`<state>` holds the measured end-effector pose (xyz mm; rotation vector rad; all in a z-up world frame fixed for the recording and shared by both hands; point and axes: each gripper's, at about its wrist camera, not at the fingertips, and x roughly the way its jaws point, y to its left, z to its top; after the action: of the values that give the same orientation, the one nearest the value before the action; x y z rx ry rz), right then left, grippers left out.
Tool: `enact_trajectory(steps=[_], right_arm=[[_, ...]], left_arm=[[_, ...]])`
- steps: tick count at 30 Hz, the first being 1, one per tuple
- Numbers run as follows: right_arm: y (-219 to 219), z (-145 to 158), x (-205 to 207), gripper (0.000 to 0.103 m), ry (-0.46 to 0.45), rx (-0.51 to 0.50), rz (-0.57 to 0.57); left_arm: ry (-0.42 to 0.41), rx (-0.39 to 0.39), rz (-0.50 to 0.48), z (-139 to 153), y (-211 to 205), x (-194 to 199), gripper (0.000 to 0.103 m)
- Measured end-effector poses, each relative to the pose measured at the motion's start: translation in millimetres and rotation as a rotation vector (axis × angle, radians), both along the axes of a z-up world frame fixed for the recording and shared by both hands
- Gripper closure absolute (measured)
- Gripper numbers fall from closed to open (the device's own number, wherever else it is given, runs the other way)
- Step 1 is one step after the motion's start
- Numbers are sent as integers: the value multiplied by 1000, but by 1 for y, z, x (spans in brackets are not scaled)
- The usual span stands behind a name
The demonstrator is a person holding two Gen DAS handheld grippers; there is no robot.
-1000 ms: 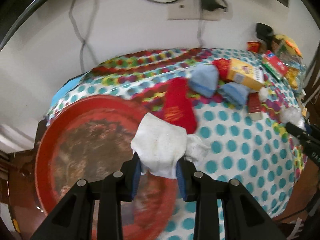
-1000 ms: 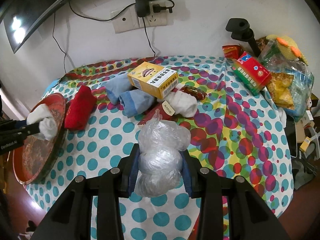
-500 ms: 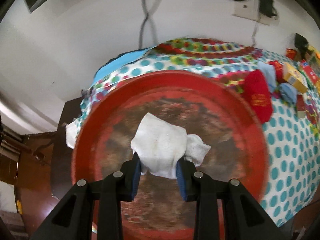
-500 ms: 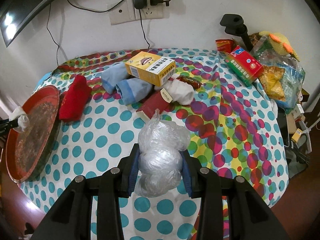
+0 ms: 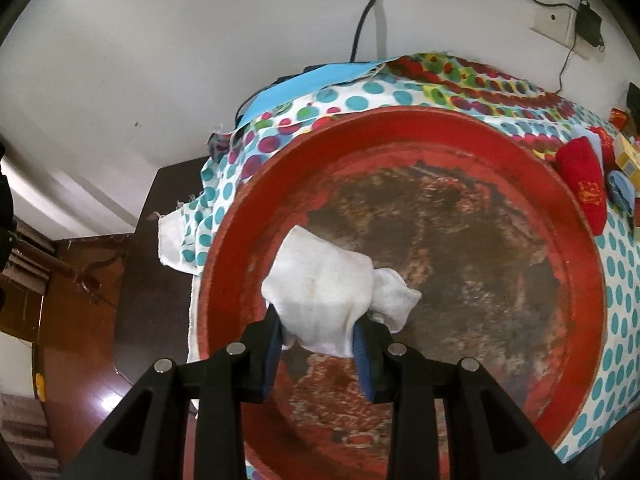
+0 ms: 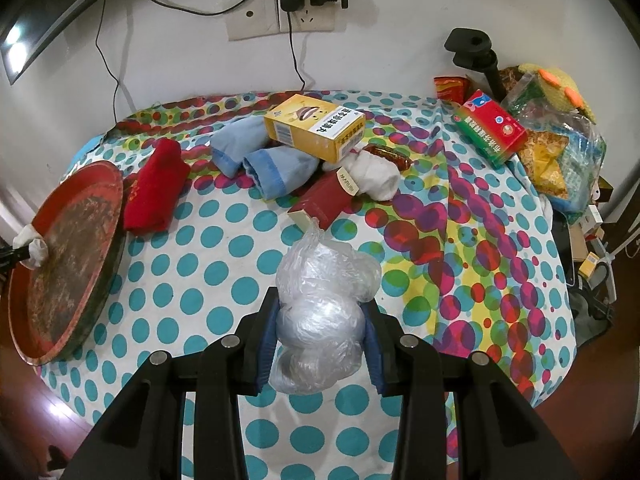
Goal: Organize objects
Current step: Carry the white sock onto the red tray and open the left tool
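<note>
My left gripper [image 5: 318,320] holds a crumpled white cloth [image 5: 324,280] just above the left half of the round red tray [image 5: 460,240]. Its jaws are opening, and the blue pads still touch the cloth on both sides. From the right wrist view the tray [image 6: 68,264] lies at the table's left edge, with the white cloth [image 6: 32,246] over its near-left rim. My right gripper [image 6: 320,308] is shut on a bundle of clear plastic bags [image 6: 324,280], held above the spotted tablecloth [image 6: 208,280].
Behind the tray lie a red sock [image 6: 154,188], two blue socks [image 6: 276,168], a yellow box [image 6: 316,126], a dark red box [image 6: 324,200] and a white sock [image 6: 376,174]. A red-green box [image 6: 490,128] and snack bags [image 6: 560,152] crowd the right edge.
My left gripper carried the white cloth leftward from the tray's right rim to over the tray's left half and sank a little. The right gripper and its plastic bundle barely shifted.
</note>
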<state>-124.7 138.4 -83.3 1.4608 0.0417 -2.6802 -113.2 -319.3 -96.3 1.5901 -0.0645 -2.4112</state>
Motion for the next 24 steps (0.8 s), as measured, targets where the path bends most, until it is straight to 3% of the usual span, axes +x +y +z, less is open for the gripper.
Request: enact_trajectory(steps=[9, 24], right_arm=[[-10, 3, 3, 68, 0, 9, 2], [-32, 10, 6, 68, 20, 5, 55]], left_arm=[[-57, -1, 67, -14, -21, 3, 60], [-27, -16, 53, 8, -18, 26, 53]])
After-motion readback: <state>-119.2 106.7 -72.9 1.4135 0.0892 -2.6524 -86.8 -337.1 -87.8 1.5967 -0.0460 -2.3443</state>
